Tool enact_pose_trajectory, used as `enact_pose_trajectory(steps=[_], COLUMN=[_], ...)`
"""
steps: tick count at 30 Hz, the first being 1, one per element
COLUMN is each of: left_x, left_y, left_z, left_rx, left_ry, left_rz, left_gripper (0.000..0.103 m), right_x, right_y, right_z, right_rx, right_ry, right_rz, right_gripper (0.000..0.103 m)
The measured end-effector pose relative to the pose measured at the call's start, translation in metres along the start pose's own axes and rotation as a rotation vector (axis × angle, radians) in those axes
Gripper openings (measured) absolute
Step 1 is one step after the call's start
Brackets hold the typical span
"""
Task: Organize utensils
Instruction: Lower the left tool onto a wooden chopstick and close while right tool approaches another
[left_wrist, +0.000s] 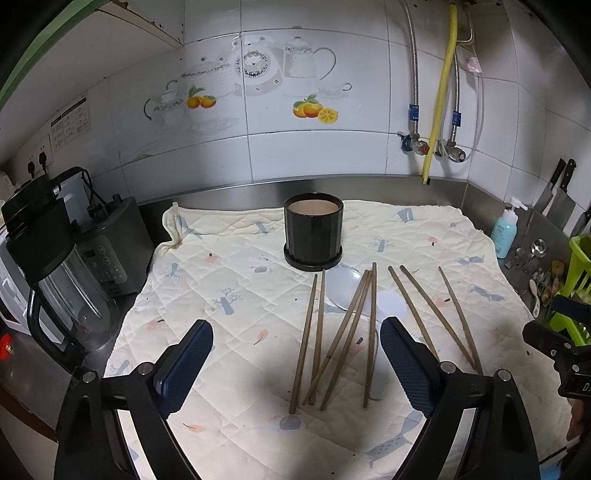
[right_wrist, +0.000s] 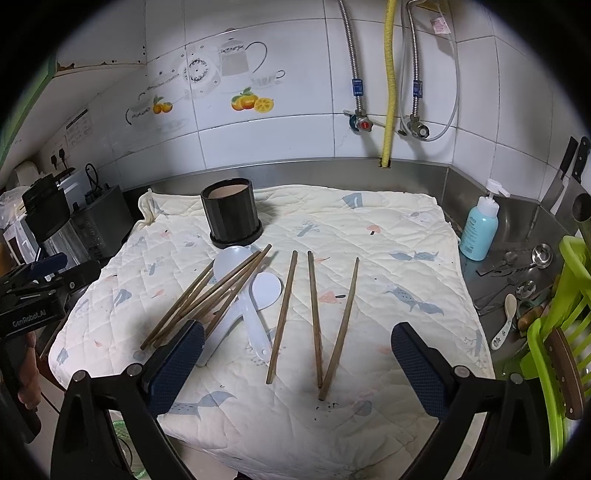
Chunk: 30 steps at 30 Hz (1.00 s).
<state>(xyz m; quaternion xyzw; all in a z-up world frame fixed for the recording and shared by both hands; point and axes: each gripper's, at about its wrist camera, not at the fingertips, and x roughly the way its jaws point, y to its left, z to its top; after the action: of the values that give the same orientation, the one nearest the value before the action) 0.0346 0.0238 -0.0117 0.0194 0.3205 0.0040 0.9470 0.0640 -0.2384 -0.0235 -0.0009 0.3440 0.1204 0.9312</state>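
Observation:
Several brown chopsticks (left_wrist: 345, 334) lie scattered on a quilted cloth (left_wrist: 221, 280), some crossing two white spoons (left_wrist: 345, 286). A black utensil holder (left_wrist: 313, 229) stands upright behind them. In the right wrist view the chopsticks (right_wrist: 314, 317), the spoons (right_wrist: 258, 295) and the holder (right_wrist: 232, 218) show too. My left gripper (left_wrist: 295, 365) is open and empty, low over the near ends of the chopsticks. My right gripper (right_wrist: 297, 363) is open and empty, above the three separate chopsticks on the right.
A blender (left_wrist: 48, 266) and an appliance (left_wrist: 110, 243) stand at the left. A blue soap bottle (right_wrist: 480, 227), loose metal spoons (right_wrist: 524, 273) and a green rack (right_wrist: 569, 332) are at the right. Knives (left_wrist: 557, 192) hang on the right wall.

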Motion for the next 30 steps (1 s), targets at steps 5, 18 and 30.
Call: enact_pose_trajectory(steps=[5,18,30], left_x=[0.006,0.040,0.111], left_y=[0.006,0.030,0.036], left_z=[0.002,0.016,0.019], left_rx=[-0.002,-0.025,0.028], left_ry=[0.018,0.068,0.192], left_rz=[-0.012,-0.066,-0.148], left_gripper=[0.088,0.065,0.043], right_x=[0.001,0.015,0.042], right_y=[0.002,-0.004,-0.010], right_z=[0.002,0.010,0.013], right_rx=[0.001,0.037,0.061], right_ry=[0.008,0.050,0.119], right_rz=[0.003,0.003,-0.010], right_gripper=[0.103,0.085,0.069])
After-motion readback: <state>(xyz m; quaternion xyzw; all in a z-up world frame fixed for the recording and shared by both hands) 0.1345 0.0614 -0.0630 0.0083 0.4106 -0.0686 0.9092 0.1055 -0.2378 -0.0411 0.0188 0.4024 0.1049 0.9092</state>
